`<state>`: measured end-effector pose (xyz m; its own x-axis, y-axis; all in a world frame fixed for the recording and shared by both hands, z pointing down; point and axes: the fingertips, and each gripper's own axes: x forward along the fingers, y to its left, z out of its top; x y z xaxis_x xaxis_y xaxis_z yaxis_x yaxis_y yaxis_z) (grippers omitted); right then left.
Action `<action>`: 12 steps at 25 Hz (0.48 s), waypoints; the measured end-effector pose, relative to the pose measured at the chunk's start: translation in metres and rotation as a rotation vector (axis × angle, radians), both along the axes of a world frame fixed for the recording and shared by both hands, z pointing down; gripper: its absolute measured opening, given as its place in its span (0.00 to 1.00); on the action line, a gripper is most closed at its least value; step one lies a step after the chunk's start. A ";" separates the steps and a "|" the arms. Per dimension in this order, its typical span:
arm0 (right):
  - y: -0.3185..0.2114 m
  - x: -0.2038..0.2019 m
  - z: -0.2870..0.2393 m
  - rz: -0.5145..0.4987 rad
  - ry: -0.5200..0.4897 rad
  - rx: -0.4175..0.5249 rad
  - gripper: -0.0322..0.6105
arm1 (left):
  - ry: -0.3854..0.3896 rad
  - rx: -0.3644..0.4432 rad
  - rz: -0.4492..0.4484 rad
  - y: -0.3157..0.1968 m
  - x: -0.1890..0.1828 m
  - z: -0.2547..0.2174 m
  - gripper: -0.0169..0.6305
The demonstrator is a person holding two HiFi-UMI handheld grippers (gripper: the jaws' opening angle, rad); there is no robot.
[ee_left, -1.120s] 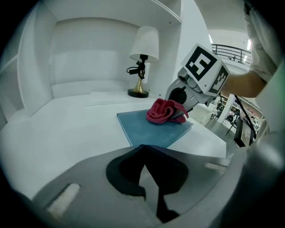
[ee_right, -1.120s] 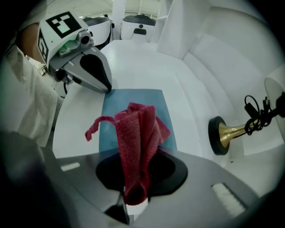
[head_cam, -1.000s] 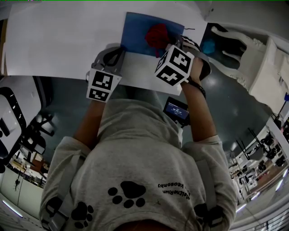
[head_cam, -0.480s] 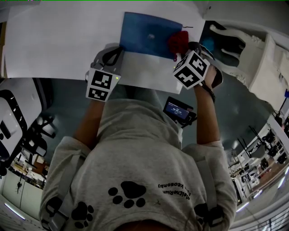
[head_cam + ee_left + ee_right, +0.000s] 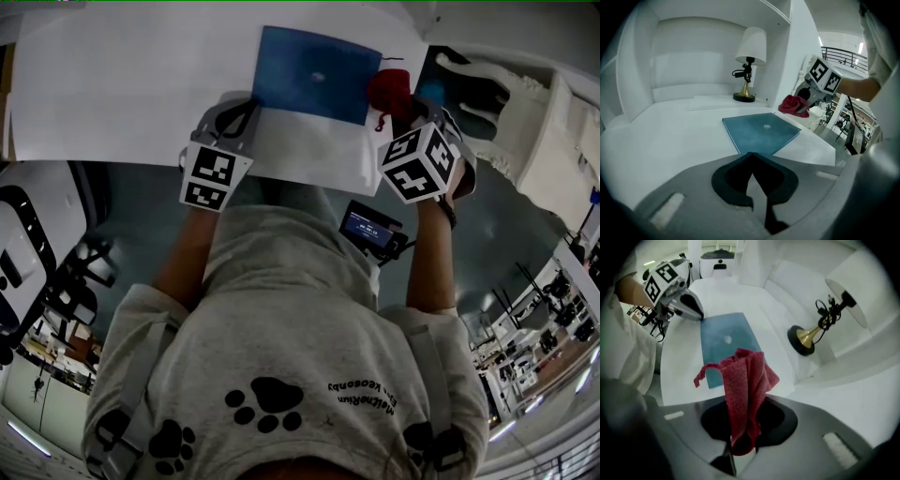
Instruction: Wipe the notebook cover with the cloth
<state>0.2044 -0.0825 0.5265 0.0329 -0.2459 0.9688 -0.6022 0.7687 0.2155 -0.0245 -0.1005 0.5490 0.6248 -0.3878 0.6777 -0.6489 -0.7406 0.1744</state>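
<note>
Currently gripping the red cloth (image 5: 745, 380) in the right gripper (image 5: 740, 446), fingers clamping tight on its lower folds. Holding it up in the air just past the right edge of the blue notebook (image 5: 309, 70), clear of the cover, with the notebook itself lying closed and flat on the white desk (image 5: 122, 84). Resting the left gripper (image 5: 751, 161) at the notebook's near left corner, fingers pressed together with nothing between them (seemingly steadying the book; hard to confirm actual contact). Judging progress: showing nothing on the cover but a small pale spot (image 5: 317, 76) near the middle, possibly only glare. Probably pausing between strokes or finishing up, leaving at most another pass and setting the cloth down.
</note>
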 end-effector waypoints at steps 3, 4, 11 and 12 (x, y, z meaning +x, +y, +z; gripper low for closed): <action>-0.015 -0.043 -0.017 -0.066 -0.070 0.059 0.17 | -0.009 -0.010 0.003 0.002 -0.001 0.002 0.02; -0.018 -0.059 -0.019 -0.094 -0.094 0.068 0.17 | -0.015 -0.012 0.006 0.004 -0.002 0.003 0.02; -0.024 -0.165 -0.008 -0.279 -0.203 0.053 0.17 | -0.054 -0.009 0.021 0.008 -0.007 0.008 0.02; -0.024 -0.178 -0.006 -0.308 -0.208 0.049 0.17 | -0.056 -0.009 0.020 0.008 -0.008 0.007 0.02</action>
<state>0.0265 -0.1069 0.5203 -0.2464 -0.2598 0.9337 -0.3796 0.9123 0.1537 -0.0326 -0.0922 0.5564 0.5932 -0.3692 0.7154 -0.6430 -0.7520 0.1450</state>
